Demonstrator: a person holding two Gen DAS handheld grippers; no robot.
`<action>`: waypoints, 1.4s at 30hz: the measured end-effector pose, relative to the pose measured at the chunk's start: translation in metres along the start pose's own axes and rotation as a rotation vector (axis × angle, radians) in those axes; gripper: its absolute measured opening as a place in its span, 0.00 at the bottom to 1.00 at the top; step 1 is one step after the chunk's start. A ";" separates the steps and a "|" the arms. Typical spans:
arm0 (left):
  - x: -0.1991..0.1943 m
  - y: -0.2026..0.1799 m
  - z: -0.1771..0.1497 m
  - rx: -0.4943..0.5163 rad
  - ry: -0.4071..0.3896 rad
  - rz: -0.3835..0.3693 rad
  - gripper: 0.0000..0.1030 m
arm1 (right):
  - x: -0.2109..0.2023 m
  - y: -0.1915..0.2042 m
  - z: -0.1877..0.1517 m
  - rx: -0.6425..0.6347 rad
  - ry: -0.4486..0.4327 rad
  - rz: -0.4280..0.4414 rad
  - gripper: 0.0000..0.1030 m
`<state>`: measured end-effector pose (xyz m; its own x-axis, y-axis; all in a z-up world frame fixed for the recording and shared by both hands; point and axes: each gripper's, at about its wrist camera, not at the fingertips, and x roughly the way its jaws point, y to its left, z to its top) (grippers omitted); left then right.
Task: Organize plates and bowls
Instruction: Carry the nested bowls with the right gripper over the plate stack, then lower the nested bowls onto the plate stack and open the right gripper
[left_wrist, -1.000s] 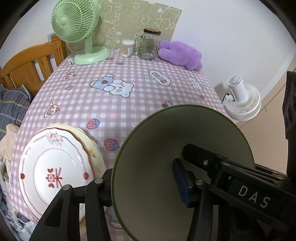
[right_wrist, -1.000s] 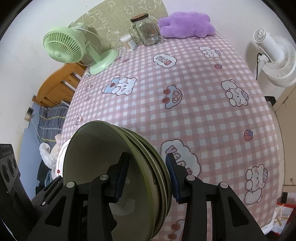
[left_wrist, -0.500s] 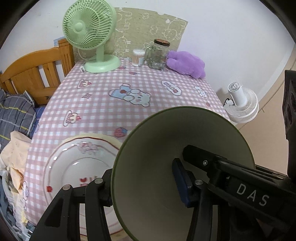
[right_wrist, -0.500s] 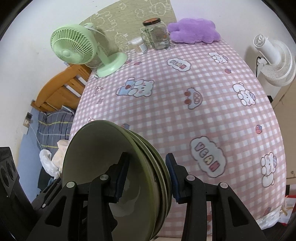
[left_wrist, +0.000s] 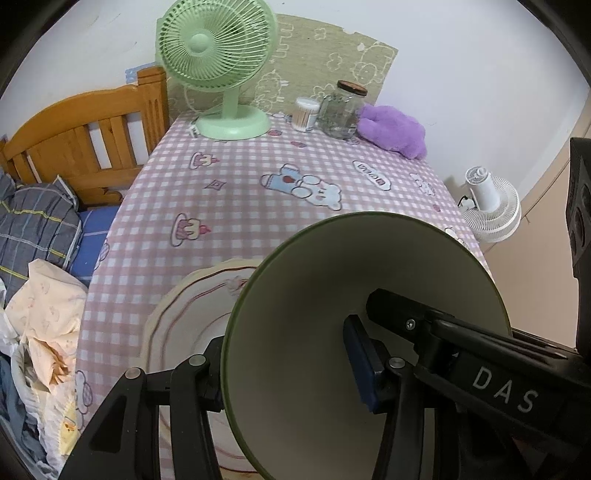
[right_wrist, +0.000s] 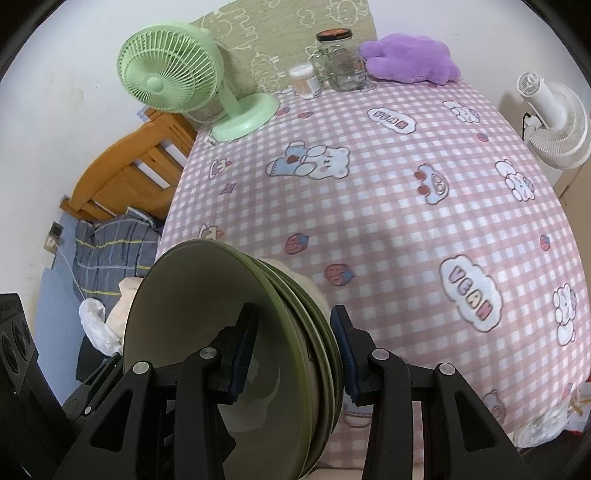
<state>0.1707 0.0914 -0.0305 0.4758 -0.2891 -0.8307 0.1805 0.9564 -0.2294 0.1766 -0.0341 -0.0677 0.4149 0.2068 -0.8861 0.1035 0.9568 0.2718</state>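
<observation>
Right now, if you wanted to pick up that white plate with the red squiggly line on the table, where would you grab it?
Probably by the rim. The white plate lies flat on the pink checked tablecloth, so only its wavy raised edge gives the fingers something to pinch. I'd come in low from the near side, one finger over the rim and one slipped under. Both grippers already hold green bowls, so one would have to be freed first.

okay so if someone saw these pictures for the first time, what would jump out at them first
The green bowls dominate: they fill the near foreground of both views, tilted on edge, with the right tool clamped across the nested stack and the left tool gripping one bowl's wall. Next comes the pink checked tablecloth with cartoon bears, and the mint green fan at the table's far left corner. A cream plate with a red rim lies beneath the bowls.
</observation>
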 end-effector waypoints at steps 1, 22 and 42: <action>0.000 0.004 0.000 0.002 0.003 0.000 0.49 | 0.002 0.004 -0.002 0.002 0.001 -0.003 0.42; 0.017 0.060 -0.010 -0.003 0.108 -0.023 0.50 | 0.042 0.047 -0.019 0.031 0.077 -0.071 0.42; 0.030 0.070 0.002 0.035 0.126 0.009 0.51 | 0.061 0.057 -0.006 0.015 0.102 -0.099 0.42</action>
<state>0.1990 0.1502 -0.0705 0.3656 -0.2713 -0.8904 0.2083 0.9562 -0.2058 0.2023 0.0349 -0.1089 0.3082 0.1317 -0.9422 0.1532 0.9706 0.1858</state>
